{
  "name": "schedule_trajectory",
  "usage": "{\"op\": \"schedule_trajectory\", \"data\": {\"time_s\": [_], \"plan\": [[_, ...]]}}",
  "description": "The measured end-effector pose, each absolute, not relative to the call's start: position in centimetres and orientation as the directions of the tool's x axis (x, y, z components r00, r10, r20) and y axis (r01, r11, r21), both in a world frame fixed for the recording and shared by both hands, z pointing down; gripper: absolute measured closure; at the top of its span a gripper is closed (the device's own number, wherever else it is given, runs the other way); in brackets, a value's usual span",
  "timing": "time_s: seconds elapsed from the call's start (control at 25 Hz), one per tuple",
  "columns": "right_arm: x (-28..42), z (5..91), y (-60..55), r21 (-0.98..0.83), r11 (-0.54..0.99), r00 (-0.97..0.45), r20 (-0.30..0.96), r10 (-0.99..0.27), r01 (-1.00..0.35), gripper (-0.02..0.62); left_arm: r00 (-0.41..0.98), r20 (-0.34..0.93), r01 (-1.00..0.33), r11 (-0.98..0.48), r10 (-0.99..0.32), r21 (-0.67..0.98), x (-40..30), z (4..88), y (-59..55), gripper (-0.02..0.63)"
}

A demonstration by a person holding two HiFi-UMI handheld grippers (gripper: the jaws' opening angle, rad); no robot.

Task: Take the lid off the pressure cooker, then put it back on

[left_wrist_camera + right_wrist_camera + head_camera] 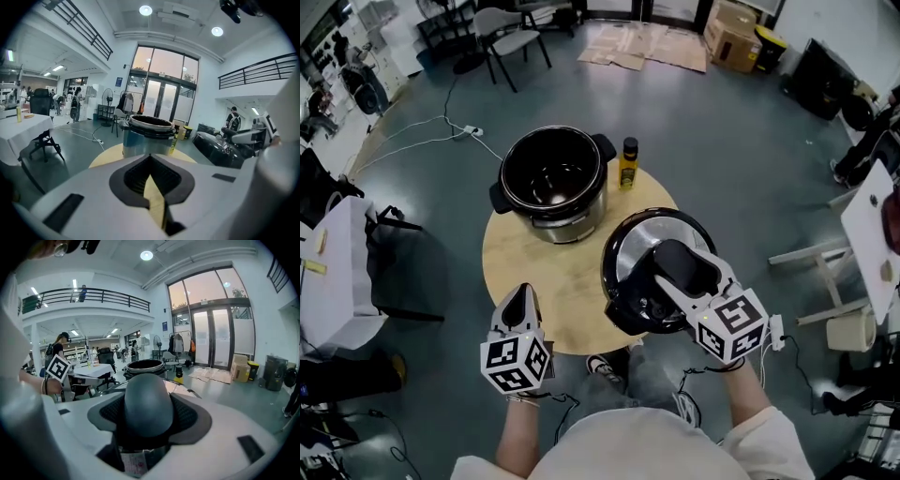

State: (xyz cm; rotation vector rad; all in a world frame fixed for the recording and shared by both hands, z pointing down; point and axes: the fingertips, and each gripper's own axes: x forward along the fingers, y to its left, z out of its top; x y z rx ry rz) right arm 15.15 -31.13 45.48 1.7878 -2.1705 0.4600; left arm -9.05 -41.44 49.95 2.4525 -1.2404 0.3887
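The open pressure cooker pot (551, 183) stands on the far left part of a round wooden table (520, 258); it also shows straight ahead as the steel pot (149, 137) and farther off as the pot (144, 365). Its black lid with a chrome ring (628, 253) hangs tilted over the table's right front edge. My right gripper (677, 269) is shut on the lid's dark grey handle (144, 399). My left gripper (520, 298) is at the table's near left edge, pointing at the pot, jaws shut and holding nothing (151, 187).
A small yellow bottle with a black cap (628, 162) stands just right of the pot. Around the table are a cable and power strip (471, 131), chairs (511, 37), cardboard boxes (733, 37), a white-covered table (333, 272) at left and a white stand (862, 234) at right.
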Motion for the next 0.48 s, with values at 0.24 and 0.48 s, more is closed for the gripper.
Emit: {"op": "schedule_trajectory", "data": {"time_s": [0.24, 0.48], "plan": [[13.2, 48.8, -32.4, -0.047, 0.276, -0.268, 0.446, -0.854, -0.960, 0.307, 0.547, 0.433, -0.834, -0.513, -0.716, 0.204, -9.7, 52.4, -41.5, 0.611], [10.9, 52.4, -33.2, -0.044, 0.375, -0.347, 0.492, -0.798, -0.926, 0.307, 0.505, 0.464, -0.862, -0.459, -0.728, 0.216, -11.1, 54.4, -41.4, 0.611]]}}
